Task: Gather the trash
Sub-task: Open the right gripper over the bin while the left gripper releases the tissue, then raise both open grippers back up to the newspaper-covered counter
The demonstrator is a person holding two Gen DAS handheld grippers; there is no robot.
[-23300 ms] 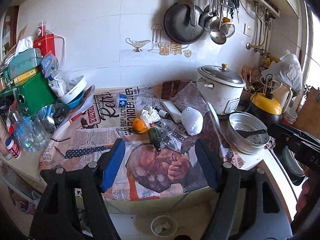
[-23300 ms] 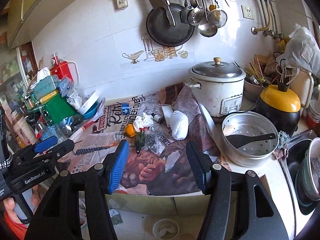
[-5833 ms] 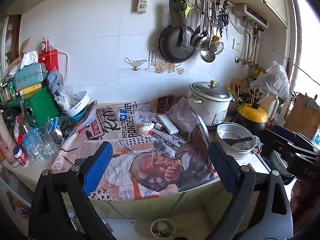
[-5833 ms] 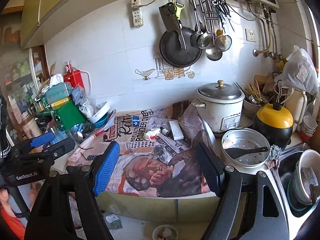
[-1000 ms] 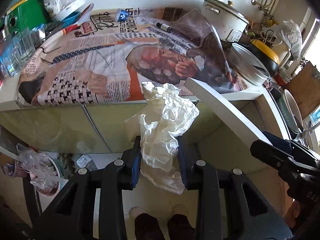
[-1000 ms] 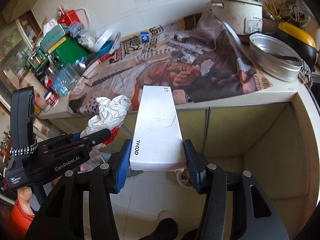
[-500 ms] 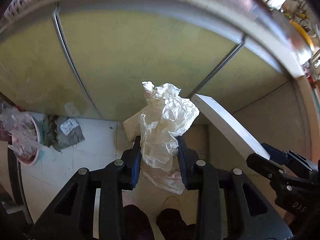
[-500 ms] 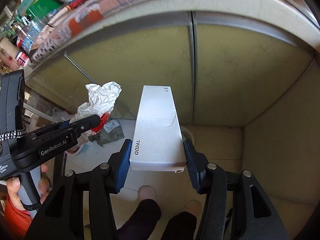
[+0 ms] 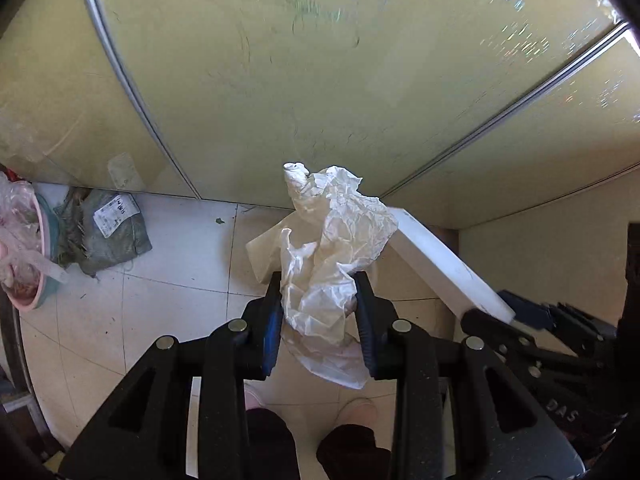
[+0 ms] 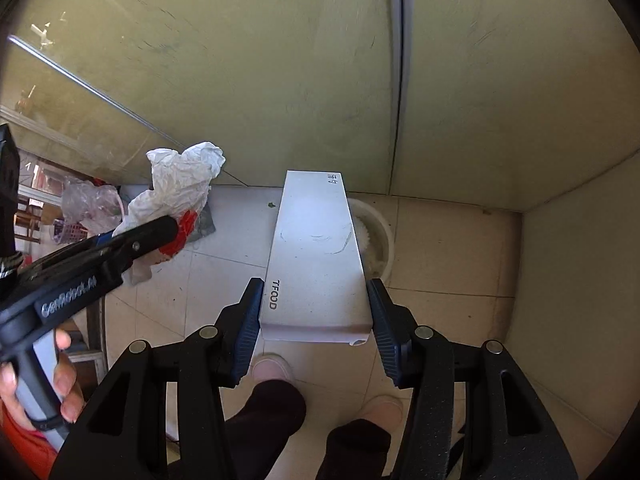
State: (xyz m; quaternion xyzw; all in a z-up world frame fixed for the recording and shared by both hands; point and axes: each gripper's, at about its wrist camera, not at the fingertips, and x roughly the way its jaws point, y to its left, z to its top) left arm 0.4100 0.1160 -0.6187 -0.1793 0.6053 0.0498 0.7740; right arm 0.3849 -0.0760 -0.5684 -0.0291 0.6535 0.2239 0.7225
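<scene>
Above the white bin (image 10: 378,236) on the floor, your left gripper (image 9: 318,312) clamps crumpled paper (image 9: 332,240), your right gripper (image 10: 316,316) a white box (image 10: 316,256); disposal step, next position both over it and release.

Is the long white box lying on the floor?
No, the white box is clamped between the right gripper's pads and held in the air above the tiled floor.

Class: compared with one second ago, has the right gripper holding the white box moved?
Yes. The right gripper, clamping the white box, has dropped below the counter edge, now facing cabinet doors and floor.
</scene>
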